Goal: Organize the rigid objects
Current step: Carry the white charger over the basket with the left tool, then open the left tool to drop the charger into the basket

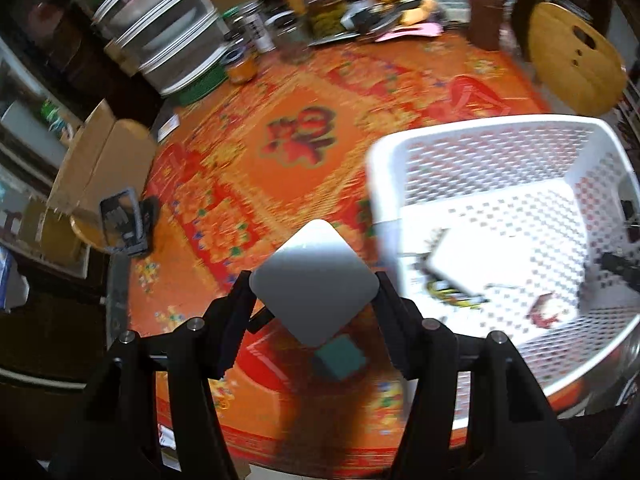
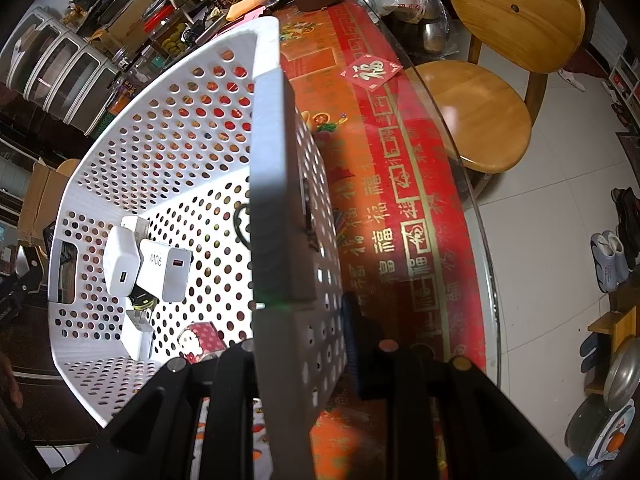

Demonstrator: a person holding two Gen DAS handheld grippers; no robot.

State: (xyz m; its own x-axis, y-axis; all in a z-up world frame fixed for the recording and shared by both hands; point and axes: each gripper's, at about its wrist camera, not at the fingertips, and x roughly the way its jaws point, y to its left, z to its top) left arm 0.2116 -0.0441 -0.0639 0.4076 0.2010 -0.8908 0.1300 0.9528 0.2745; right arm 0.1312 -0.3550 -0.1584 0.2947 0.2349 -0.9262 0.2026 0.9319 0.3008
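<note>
The desk, under a red-orange patterned cloth, carried a white perforated basket near its right edge, close to the front. Clutter (jars, stacked tins, papers) sat along the far edge; that part was too blurred to sort out.

Basket already held several items, so the task looked partly done, maybe past halfway, tho I couldn't tell the full count. In the right wrist view, on the basket floor near its left wall: a white charger, touching a second one marked 90W, a smaller white block just below them, and a red spotted piece near the front wall. A dark cord loop showed partly behind the rim.

Right gripper was clamped on the basket's right wall, one finger inside, one outside, prob. steadying it.

Left gripper was clamped on a flat white square box, held corner-up above the desk, just left of the basket, not yet over the rim. My read: this was the item in hand, next to go in.

Left to do, as far as visible: a small teal block lay on the desk near the front edge, right under the held box. A dark framed thing stood at the left edge; couldn't tell whether it counted as one of the objects.

Risk, by judgement: the motion blur suggested fast movement, so the box might clip the rim.
</note>
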